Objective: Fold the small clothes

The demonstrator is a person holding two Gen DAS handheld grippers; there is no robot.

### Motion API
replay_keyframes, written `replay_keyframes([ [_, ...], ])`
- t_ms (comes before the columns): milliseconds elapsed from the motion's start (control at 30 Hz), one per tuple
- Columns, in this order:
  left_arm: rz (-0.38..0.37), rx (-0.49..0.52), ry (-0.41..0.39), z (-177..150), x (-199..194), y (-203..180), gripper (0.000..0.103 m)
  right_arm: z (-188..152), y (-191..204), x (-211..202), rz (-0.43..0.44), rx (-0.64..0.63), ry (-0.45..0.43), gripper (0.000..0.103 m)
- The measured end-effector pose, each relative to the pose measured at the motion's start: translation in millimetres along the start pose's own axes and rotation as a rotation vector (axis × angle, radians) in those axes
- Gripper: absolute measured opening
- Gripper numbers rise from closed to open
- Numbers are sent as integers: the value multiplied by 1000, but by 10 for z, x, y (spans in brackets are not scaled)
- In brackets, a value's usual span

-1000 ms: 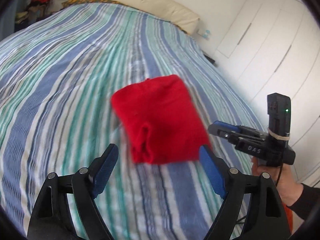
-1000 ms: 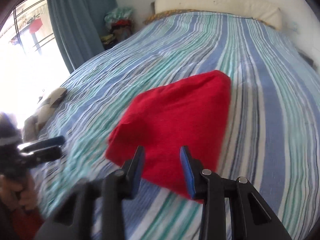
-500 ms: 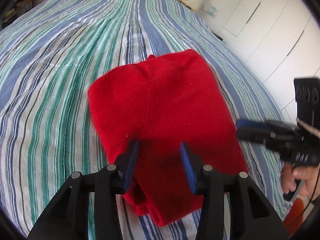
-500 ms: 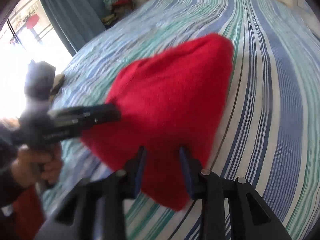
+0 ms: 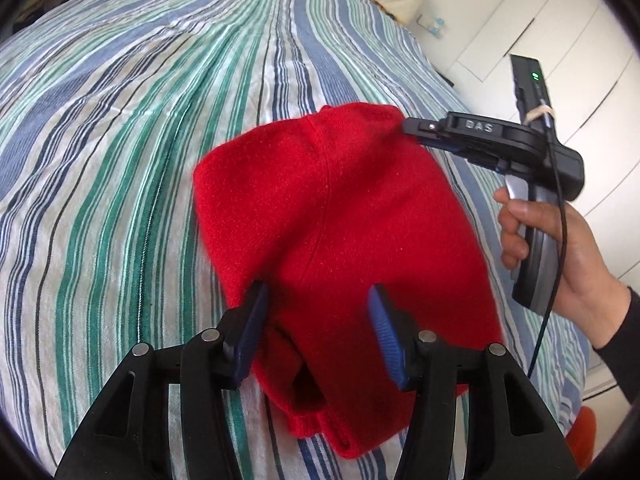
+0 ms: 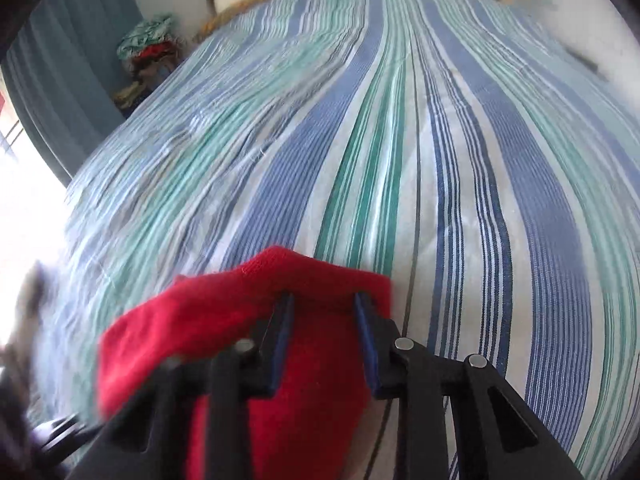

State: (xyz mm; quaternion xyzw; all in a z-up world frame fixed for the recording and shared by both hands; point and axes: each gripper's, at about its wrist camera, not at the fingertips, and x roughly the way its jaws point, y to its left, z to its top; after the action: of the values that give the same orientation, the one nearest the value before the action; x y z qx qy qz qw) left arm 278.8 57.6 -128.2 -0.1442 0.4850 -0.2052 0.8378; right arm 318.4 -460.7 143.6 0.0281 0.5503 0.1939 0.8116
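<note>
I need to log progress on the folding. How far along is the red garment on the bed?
Done: the red garment already lies doubled into a compact bundle on the striped bedspread. In hand: the left gripper straddles its near end, opening; the right gripper is closing over the far corner. Left: neither visibly pinches cloth, so a final fold or tidy-up probably remains.

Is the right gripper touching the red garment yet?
Touching. In the left wrist view the right gripper tip meets the red garment at its far corner; the right wrist view shows cloth between the closing jaws, though a firm pinch isn't clear.
</note>
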Motion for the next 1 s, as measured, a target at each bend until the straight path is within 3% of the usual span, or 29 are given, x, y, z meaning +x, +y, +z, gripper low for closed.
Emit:
replay_keyframes([
  [100,-28,-28,-21,21,-139,12,65,-119,99,-373,58,-35,-55,31],
  [167,-2,-19,-27,1,-226,19,69,-280,212,-611,116,-92,-49,31],
  [267,26,-20,-20,-62,-329,99,74,-754,339,-799,197,-162,35,33],
  [367,65,-53,-6,-122,-419,239,82,-1278,316,-823,171,-189,140,39],
  [433,26,-92,-23,-135,-493,338,87,-1452,161,-945,173,-149,145,42],
  [467,-4,-117,-37,-124,-513,370,92,-1466,75,-1014,186,-107,134,44],
  [533,-56,-146,-54,-55,-462,380,96,-1413,-128,-1136,212,-15,83,61],
  [600,-93,-151,-25,67,-247,373,96,-1291,-275,-1152,218,63,38,68],
  [733,-95,-167,78,265,270,320,94,-1037,-394,-806,345,211,59,68],
  [800,-119,-150,89,319,411,246,83,-989,-342,-546,410,259,104,68],
  [833,-119,-138,110,340,473,204,63,-987,-293,-428,416,271,124,70],
  [867,-105,-119,127,360,508,158,36,-1000,-231,-322,407,273,139,70],
  [900,-103,-100,135,379,498,112,29,-1009,-156,-257,380,250,145,66],
  [933,-99,-84,129,406,450,62,28,-996,-79,-247,331,204,137,52],
  [1000,-99,-28,87,467,259,-70,26,-959,46,-354,262,142,104,39],
])
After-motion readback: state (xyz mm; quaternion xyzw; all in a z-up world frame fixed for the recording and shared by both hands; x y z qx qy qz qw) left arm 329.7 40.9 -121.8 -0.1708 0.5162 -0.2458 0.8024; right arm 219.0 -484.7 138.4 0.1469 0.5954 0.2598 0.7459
